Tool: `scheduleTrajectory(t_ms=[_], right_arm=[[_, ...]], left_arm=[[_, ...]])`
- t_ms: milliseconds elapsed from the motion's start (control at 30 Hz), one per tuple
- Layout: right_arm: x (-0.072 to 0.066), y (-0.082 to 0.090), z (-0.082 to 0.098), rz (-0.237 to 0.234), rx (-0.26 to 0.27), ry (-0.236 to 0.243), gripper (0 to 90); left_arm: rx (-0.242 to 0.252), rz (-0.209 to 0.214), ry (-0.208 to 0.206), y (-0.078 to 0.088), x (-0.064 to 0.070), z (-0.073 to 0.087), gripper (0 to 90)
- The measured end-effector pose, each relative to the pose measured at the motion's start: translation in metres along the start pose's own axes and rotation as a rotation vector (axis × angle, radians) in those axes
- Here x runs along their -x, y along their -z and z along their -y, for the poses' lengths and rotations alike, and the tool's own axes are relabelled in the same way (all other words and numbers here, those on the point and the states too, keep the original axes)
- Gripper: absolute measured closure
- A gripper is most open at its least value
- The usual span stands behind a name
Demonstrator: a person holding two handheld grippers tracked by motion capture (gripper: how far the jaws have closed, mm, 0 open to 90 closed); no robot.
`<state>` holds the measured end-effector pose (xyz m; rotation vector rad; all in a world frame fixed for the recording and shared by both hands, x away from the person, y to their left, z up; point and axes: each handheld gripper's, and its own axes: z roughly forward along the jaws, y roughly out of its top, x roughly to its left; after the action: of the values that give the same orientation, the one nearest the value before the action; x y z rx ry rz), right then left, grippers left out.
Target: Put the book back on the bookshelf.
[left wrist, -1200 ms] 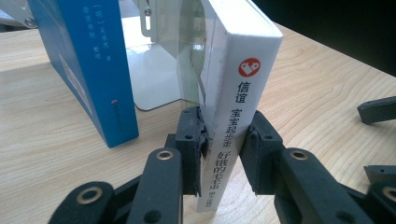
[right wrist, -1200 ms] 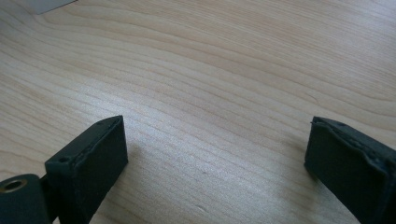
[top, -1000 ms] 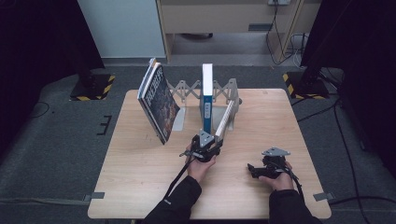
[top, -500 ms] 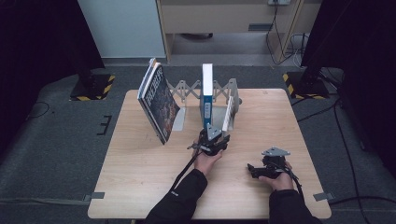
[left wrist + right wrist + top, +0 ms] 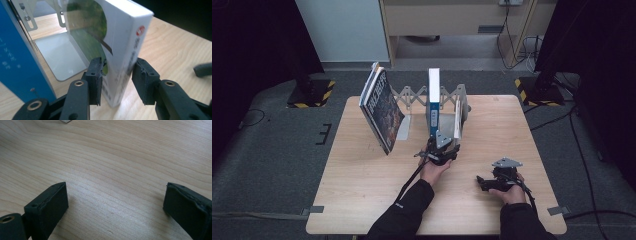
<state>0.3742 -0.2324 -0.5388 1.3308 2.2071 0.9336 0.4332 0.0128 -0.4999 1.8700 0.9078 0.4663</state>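
White book stands upright, its lower spine edge between the spread left claw; right claw spread over bare table.

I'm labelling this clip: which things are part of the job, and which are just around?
In the job:
- white book with green cover, between the left claw jaws
- expandable metal book rack

Just around:
- upright blue book
- leaning dark-covered book
- right claw, open over the wooden table
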Motion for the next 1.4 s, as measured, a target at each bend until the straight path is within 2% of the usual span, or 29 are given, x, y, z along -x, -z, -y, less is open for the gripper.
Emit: scheduleTrajectory(t_ms=[233, 333, 500, 667, 767, 933, 1233, 1400], right_arm=[[0.000, 0.000, 0.000, 0.000, 0.001, 0.002, 5.9], [0.000, 0.000, 0.000, 0.000, 0.001, 0.002, 5.9], [0.000, 0.000, 0.000, 0.000, 0.001, 0.003, 5.9], [0.000, 0.000, 0.000, -0.001, -0.001, 0.001, 5.9], [0.000, 0.000, 0.000, -0.001, -0.001, 0.001, 5.9], [-0.001, 0.000, 0.000, -0.001, -0.001, 0.000, 5.9], [-0.001, 0.000, 0.000, -0.001, 0.000, -0.002, 5.9], [-0.001, 0.000, 0.000, -0.001, 0.000, -0.002, 5.9]], left_arm=[[0.003, 0.022, -0.010, -0.002, 0.002, -0.005, 64.9], [-0.006, 0.014, -0.028, -0.007, 0.002, -0.010, 64.3], [-0.019, 0.002, -0.034, -0.017, -0.001, -0.017, 64.0], [-0.016, -0.016, -0.028, -0.024, -0.006, -0.023, 63.6], [-0.015, -0.020, -0.004, -0.028, -0.010, -0.025, 63.0], [-0.014, -0.026, -0.003, -0.031, -0.013, -0.027, 61.4], [-0.010, -0.027, -0.031, -0.034, -0.015, -0.027, 58.6], [-0.034, -0.024, -0.059, -0.026, -0.015, -0.026, 54.4]])
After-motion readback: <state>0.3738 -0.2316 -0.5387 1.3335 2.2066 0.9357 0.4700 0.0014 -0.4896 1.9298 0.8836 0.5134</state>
